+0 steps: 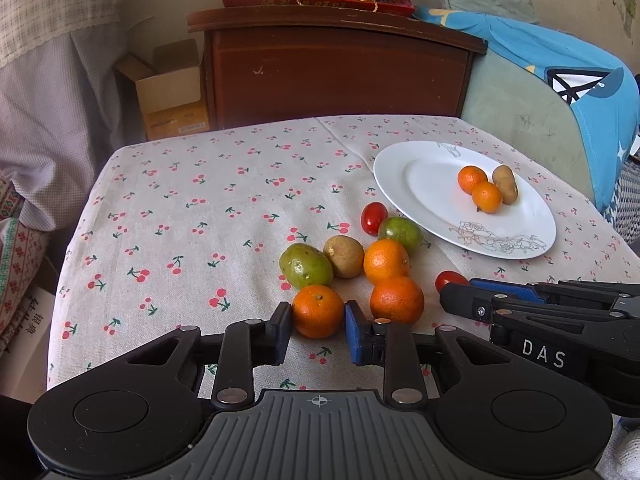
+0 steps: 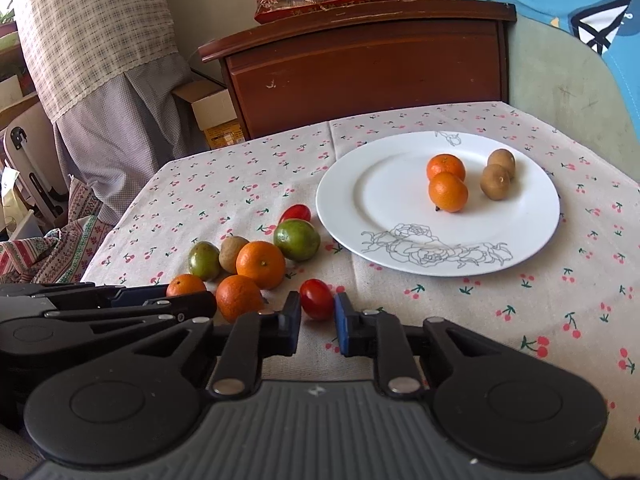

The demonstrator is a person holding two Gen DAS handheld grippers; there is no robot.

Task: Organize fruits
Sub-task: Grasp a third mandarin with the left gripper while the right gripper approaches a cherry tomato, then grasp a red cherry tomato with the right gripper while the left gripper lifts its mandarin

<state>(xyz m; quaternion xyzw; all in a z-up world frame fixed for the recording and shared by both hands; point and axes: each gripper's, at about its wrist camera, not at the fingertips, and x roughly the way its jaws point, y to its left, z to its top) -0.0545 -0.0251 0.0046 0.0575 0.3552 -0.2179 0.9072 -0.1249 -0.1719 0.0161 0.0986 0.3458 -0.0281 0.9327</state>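
We clamp our left gripper (image 1: 318, 318) on an orange (image 1: 318, 311) at the near edge of the pile beside the plate (image 1: 420, 216), and our right gripper (image 2: 317, 309) pinches a cherry tomato (image 2: 317, 299) just in front of that plate. Gripping both at once likely lets us carry two fruits to the plate, where two oranges and two brown fruits already sit sorted by kind.

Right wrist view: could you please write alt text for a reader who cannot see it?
The right tool is closed on a red cherry tomato on a cherry-print tablecloth. To its left lies a cluster of loose oranges and green and brown fruits. Behind, a white plate holds two oranges and two brown fruits.
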